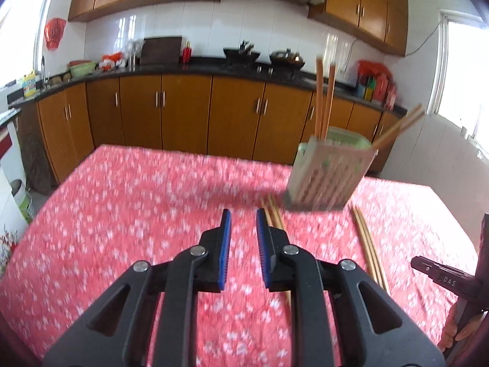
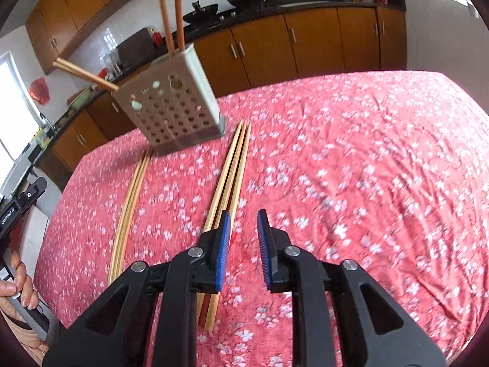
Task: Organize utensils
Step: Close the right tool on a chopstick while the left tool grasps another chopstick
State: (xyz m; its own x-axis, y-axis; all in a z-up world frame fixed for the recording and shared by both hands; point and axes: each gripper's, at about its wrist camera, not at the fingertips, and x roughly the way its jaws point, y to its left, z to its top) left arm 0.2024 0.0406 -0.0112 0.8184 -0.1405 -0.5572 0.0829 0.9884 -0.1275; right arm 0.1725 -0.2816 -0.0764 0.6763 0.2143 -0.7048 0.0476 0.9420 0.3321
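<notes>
Chopsticks (image 2: 227, 180) by holder (image 2: 171, 107), claws empty.

We inspected the utensil holder (image 2: 171, 104): a beige perforated box w/ a darker base, standing upright on the red floral cloth (image 2: 366, 153), toward the far side of the table. Round holes covered its face in the right wrist view. Two reddish-brown chopsticks (image 2: 171, 9) stood near upright in it; another pair (image 2: 82, 73) leaned out steeply over one end. We noted two loose bundles of pale bamboo chopsticks flat on the cloth, approx. parallel, one either side of the holder's near face: one bundle (image 2: 227, 180) w/ far tips just beside the base, the other (image 2: 128, 214) w/ far tips at the base.
</notes>
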